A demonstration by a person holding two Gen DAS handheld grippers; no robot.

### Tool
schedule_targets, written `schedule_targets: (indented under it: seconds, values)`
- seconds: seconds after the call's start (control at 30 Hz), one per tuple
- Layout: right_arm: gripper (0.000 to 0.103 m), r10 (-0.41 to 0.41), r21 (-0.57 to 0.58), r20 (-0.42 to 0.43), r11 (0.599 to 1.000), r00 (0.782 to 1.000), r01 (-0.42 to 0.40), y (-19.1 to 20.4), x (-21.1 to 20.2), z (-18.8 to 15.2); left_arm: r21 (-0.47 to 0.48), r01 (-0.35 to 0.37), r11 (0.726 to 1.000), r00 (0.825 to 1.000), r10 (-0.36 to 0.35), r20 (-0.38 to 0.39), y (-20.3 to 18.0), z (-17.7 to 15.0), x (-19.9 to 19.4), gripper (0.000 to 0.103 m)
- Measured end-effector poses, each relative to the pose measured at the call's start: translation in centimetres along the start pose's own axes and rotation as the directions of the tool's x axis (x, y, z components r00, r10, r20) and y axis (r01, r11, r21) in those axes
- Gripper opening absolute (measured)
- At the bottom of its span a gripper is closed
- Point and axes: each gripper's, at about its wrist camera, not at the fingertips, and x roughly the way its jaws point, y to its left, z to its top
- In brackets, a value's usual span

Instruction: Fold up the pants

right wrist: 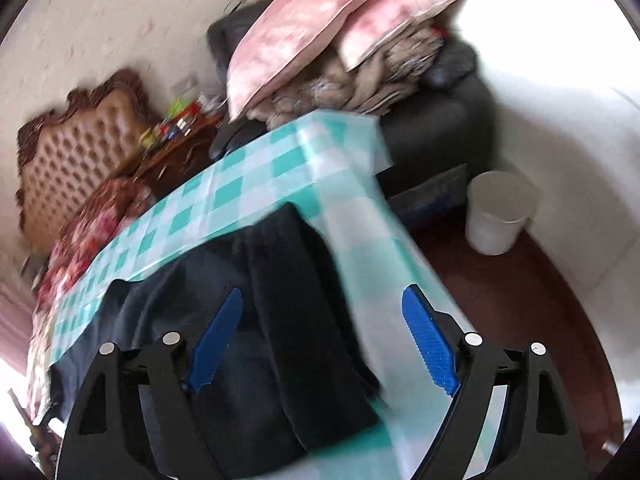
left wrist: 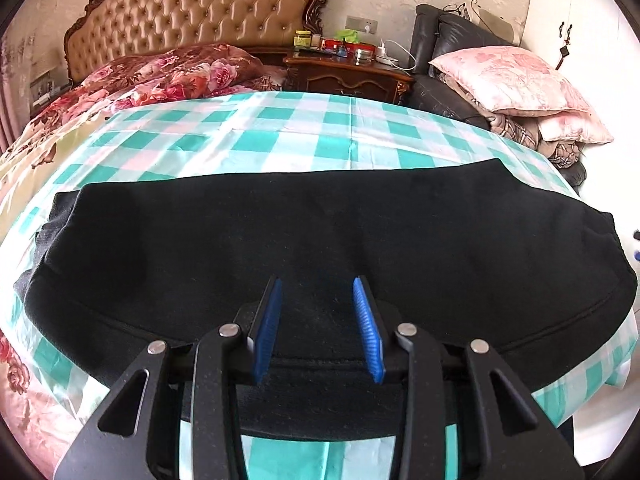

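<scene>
on the checked cloth (left wrist: 280, 128) covering the desk, the black pants (left wrist: 320, 232) are laid flat in a folded band, well in front of the tufted headboard (left wrist: 200, 12). the left tongs (left wrist: 318, 328) are held apart over the near edge of the pants, nothing clamped. the right tongs (right wrist: 324, 336) are spread wide above the pants' end, in a blurred view.

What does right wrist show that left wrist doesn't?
Right wrist only: a white bin on the dark floor, and the right gripper, open over the pants' end. Left wrist only: the full spread of the pants and the left gripper, open over them. Both: checked cloth, headboard, pink pillows.
</scene>
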Motion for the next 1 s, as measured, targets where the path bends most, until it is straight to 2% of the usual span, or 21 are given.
schedule_targets:
  seconds: [0.07, 0.13, 0.17, 0.2, 0.23, 0.27, 0.3, 0.33, 0.43, 0.5, 0.6, 0.63, 0.7, 0.73, 0.8, 0.83, 0.87, 1.0]
  values:
    - [0.081, 0.039, -0.036, -0.071, 0.998, 0.997, -0.042, 0.8, 2.0, 1.7, -0.012, 0.002, 1.000, 1.000, -0.002, -0.005, 0.1, -0.2, 0.1, 0.037]
    - [0.081, -0.029, -0.077, -0.109, 0.997, 0.994, 0.021, 1.4, 4.2, 3.2, -0.021, 0.004, 1.000, 1.000, -0.004, -0.012, 0.4, -0.5, 0.2, 0.037]
    - [0.075, -0.032, -0.080, -0.146, 0.997, 0.989, 0.020, 1.4, 5.4, 3.6, -0.027, 0.006, 1.000, 1.000, -0.007, -0.016, 0.5, -0.6, 0.3, 0.037]
    - [0.060, -0.027, -0.070, -0.180, 0.997, 0.983, 0.015, 1.4, 6.2, 3.8, -0.033, 0.008, 0.999, 1.000, -0.009, -0.017, 0.6, -0.7, 0.3, 0.037]
    - [0.030, -0.015, -0.062, -0.227, 0.998, 0.974, 0.001, 1.6, 7.1, 4.0, -0.037, 0.008, 0.999, 1.000, -0.009, -0.017, 0.7, -0.7, 0.3, 0.037]
    - [0.020, -0.024, -0.064, -0.247, 0.998, 0.969, 0.008, 1.9, 7.3, 4.0, -0.040, 0.006, 0.999, 1.000, -0.007, -0.014, 0.8, -0.7, 0.3, 0.037]
    - [0.012, -0.068, -0.097, -0.227, 0.994, 0.971, 0.047, 2.6, 7.0, 4.5, -0.046, 0.005, 0.999, 1.000, -0.006, -0.011, 1.0, -0.7, 0.2, 0.037]
    - [0.008, -0.076, -0.111, -0.215, 0.992, 0.974, 0.052, 2.9, 6.8, 4.8, -0.051, 0.006, 0.999, 1.000, -0.007, -0.011, 1.2, -0.6, 0.2, 0.037]
    - [0.001, 0.005, -0.085, -0.119, 0.996, 0.993, -0.016, 3.4, 4.7, 6.9, -0.061, 0.008, 0.998, 1.000, -0.008, -0.009, 1.4, -0.6, 0.2, 0.037]
    - [0.001, 0.013, -0.087, -0.078, 0.996, 0.997, -0.020, 3.2, 4.4, 7.4, -0.060, 0.013, 0.998, 1.000, -0.014, -0.008, 1.3, -0.6, 0.2, 0.037]
    - [0.002, -0.106, -0.122, -0.146, 0.989, 0.984, 0.088, 2.0, 7.4, 6.5, -0.058, 0.021, 0.998, 1.000, -0.021, -0.004, 1.1, -0.8, 0.0, 0.037]
    - [0.002, -0.120, -0.114, -0.151, 0.988, 0.981, 0.104, 1.5, 7.6, 6.2, -0.057, 0.022, 0.998, 1.000, -0.022, 0.000, 1.2, -0.8, -0.2, 0.037]
    - [0.008, -0.051, -0.028, -0.092, 0.998, 0.994, 0.049, -0.1, 5.3, 5.3, -0.056, 0.019, 0.998, 1.000, -0.019, 0.008, 1.4, -0.9, -0.6, 0.038]
    - [0.015, -0.024, 0.012, -0.065, 1.000, 0.998, 0.024, -0.8, 3.9, 4.7, -0.059, 0.018, 0.998, 1.000, -0.018, 0.009, 1.7, -0.8, -0.7, 0.040]
    - [0.039, -0.034, 0.033, -0.053, 0.999, 0.998, 0.036, -1.5, 1.8, 3.4, -0.072, 0.013, 0.997, 1.000, -0.012, 0.012, 2.1, -0.7, -0.6, 0.040]
    - [0.064, -0.033, 0.019, -0.054, 0.999, 0.998, 0.034, -1.5, 1.0, 2.3, -0.080, 0.013, 0.997, 1.000, -0.012, 0.011, 2.3, -0.7, -0.6, 0.041]
    - [0.072, -0.016, -0.003, -0.066, 1.000, 0.998, 0.016, -1.3, 0.7, 1.6, -0.090, 0.015, 0.996, 1.000, -0.014, 0.008, 2.4, -0.6, -0.5, 0.041]
    - [0.072, -0.002, -0.077, -0.109, 0.997, 0.994, -0.006, -0.2, 1.1, 0.4, -0.113, 0.038, 0.993, 0.999, -0.040, -0.007, 2.1, -0.8, 0.0, 0.041]
